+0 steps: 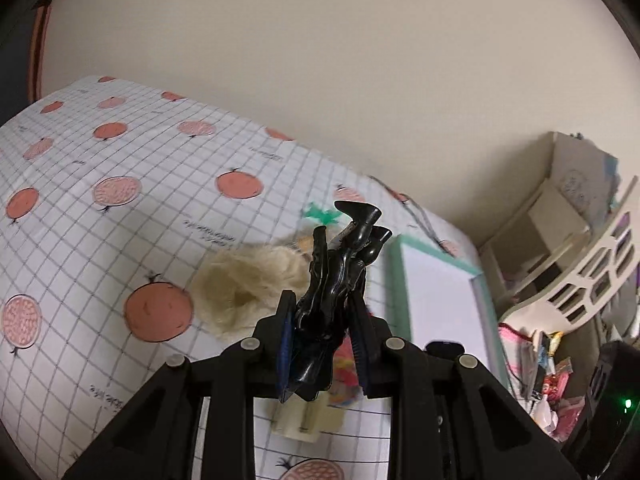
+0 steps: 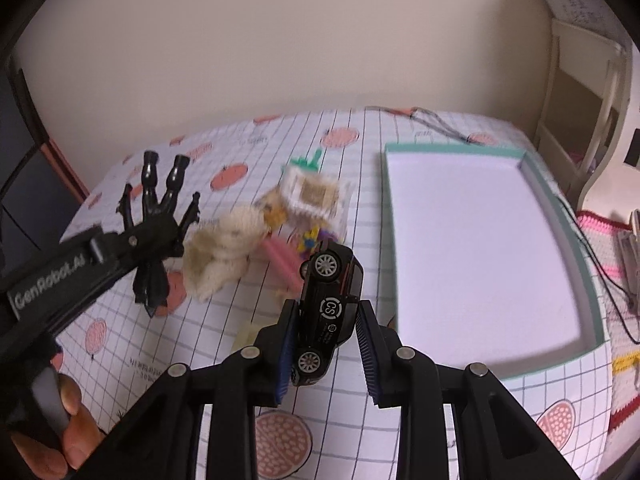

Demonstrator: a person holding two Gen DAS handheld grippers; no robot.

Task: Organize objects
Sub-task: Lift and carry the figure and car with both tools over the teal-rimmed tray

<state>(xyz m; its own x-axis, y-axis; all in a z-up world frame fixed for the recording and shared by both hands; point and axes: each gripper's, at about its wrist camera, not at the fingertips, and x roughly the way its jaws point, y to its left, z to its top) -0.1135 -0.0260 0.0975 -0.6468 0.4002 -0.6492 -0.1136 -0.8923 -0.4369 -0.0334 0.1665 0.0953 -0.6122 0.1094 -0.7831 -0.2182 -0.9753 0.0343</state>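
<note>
**A:** Grippers both loaded, mid-carry I'd say. Left gripper [image 1: 326, 344] is clamped on a black figurine [image 1: 340, 276], boots pointing up. Right gripper [image 2: 326, 350] has a black toy car [image 2: 328, 316] pinched nose-up, held above the bench [image 2: 132, 344].

**B:** So the tray [image 2: 560, 184] is the target? It's bare inside, sitting just right of the car.

**A:** Probably (can't be sure). The next move calls for swinging right over the rim, lowering, then letting go. The fluffy plush [image 2: 220, 256] and the block toys [image 2: 310, 196] beside it are left in the pile.
</note>
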